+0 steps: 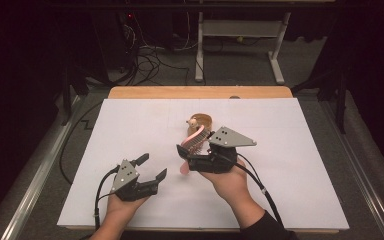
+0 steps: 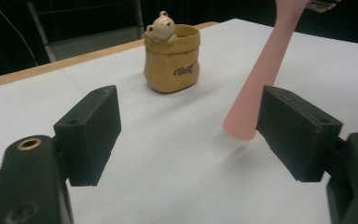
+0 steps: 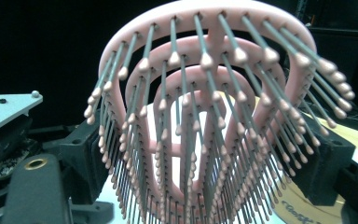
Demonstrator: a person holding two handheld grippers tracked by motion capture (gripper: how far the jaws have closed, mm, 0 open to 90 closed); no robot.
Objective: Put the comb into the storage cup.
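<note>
A: What is the biggest thing under the jaws?

B: The counter [image 1: 300, 165], covered by a white sheet, with a wooden edge at the far side. Both hands work above it.

A: And the right gripper [image 1: 196, 150]?

B: It sits in the person's right hand [image 1: 228, 181], and its jaws are clamped on the head of a pink hairbrush [image 1: 194, 141]. In the right gripper view the brush head [image 3: 205, 116] rises straight out from between the two jaws, its looped pink ribs and grey ball-tipped bristles facing the camera. The handle hangs down below the jaws, with its end close to the sheet.

A: The left gripper [image 1: 152, 168]?

B: Its jaws stand wide apart with nothing between them. In the left gripper view the pink handle [image 2: 261, 79] slants down just inside the right-hand jaw, close to it, but I cannot tell whether it touches. The pads do not press on it.

A: Anything beyond the jaws?

B: A small tan sack-shaped pot [image 2: 171, 58] with a little bear figure [image 2: 161, 28] on its rim. It stands upright on the sheet, ahead of the left jaws. In the high view the pot [image 1: 202, 120] lies just past the right jaws, beside the brush head.
</note>
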